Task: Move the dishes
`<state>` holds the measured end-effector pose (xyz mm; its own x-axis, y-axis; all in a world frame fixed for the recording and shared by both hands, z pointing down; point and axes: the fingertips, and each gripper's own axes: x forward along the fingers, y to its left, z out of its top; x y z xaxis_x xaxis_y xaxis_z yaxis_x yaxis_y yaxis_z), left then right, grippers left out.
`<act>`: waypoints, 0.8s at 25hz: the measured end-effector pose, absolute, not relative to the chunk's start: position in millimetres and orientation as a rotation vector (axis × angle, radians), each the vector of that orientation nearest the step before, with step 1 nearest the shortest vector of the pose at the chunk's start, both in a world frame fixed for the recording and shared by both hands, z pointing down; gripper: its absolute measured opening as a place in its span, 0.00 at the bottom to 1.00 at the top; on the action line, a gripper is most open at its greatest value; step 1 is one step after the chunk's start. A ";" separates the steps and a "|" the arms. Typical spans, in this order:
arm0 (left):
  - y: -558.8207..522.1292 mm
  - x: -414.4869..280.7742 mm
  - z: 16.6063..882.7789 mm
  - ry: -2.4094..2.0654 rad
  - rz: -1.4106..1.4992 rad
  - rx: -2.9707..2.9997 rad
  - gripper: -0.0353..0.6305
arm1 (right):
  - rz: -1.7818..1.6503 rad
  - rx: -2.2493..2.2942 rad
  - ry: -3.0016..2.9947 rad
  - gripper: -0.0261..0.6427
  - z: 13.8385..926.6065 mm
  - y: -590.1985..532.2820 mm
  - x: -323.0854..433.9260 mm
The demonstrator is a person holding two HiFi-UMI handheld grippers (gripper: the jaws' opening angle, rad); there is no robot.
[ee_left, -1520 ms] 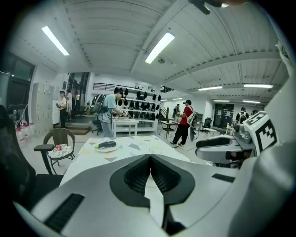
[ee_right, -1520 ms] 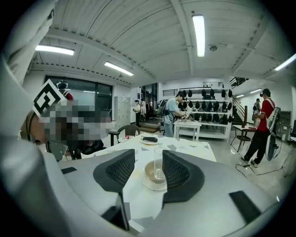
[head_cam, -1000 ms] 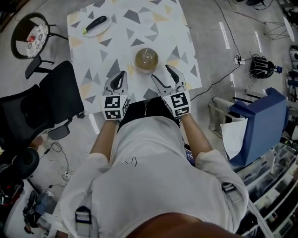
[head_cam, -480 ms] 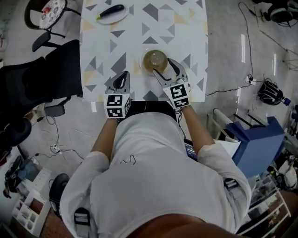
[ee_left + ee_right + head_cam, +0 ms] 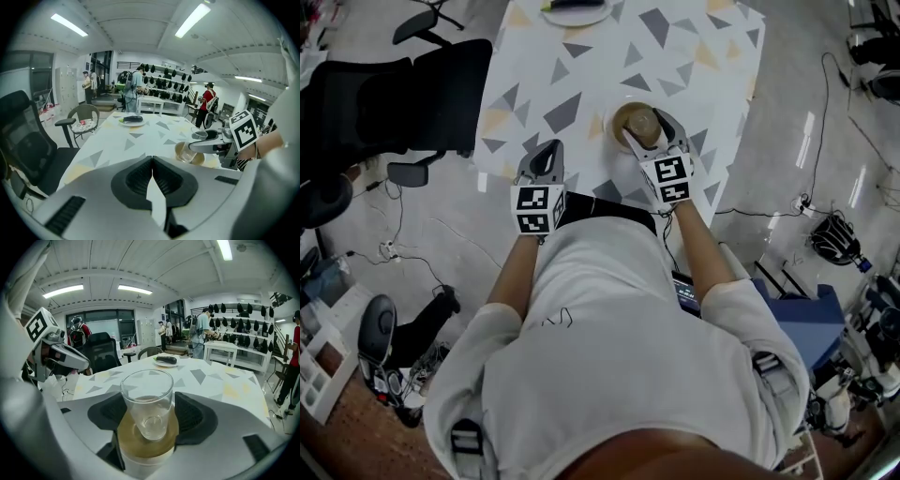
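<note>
A clear glass point(image 5: 639, 122) stands in a brown bowl point(image 5: 621, 113) on the triangle-patterned table point(image 5: 581, 84), near its front edge. My right gripper point(image 5: 645, 128) reaches over the bowl with a jaw on each side of the glass. In the right gripper view the glass point(image 5: 147, 401) sits between the pads without being pressed; the jaws have just been opening and stand open around it. My left gripper point(image 5: 546, 159) hovers at the table's near edge, left of the bowl. It is shut with nothing in it point(image 5: 152, 161). From there the glass point(image 5: 190, 151) and the right gripper point(image 5: 206, 140) show at the right.
A white plate with an eggplant point(image 5: 575, 7) lies at the table's far side. A black office chair point(image 5: 403, 94) stands close to the table's left edge, a wicker chair point(image 5: 84, 117) beyond it. People stand at shelves in the background point(image 5: 136, 84). Cables run across the floor at right point(image 5: 825, 234).
My right gripper has moved forward from short of the bowl until its jaws straddle the glass. The left gripper stays by the near edge, having shifted only a little.
</note>
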<state>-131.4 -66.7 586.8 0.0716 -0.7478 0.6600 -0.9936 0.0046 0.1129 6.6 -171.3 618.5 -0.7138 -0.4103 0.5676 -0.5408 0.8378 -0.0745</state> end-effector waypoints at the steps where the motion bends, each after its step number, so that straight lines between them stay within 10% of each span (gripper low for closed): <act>1: -65.0 -133.8 586.7 -1.738 0.562 1.783 0.08 | 0.315 0.686 -2.469 0.51 618.9 -172.0 3.5; 20: -68.8 -144.7 582.2 -1.736 0.537 1.800 0.08 | 0.301 0.709 -2.438 0.45 620.9 -171.9 -2.8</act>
<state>-144.7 -68.8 582.2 0.0741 -0.7603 0.6453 -0.9919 0.0106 0.1264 -2.8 -171.9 620.9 -0.6929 -0.4198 0.5863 -0.5499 0.8336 -0.0530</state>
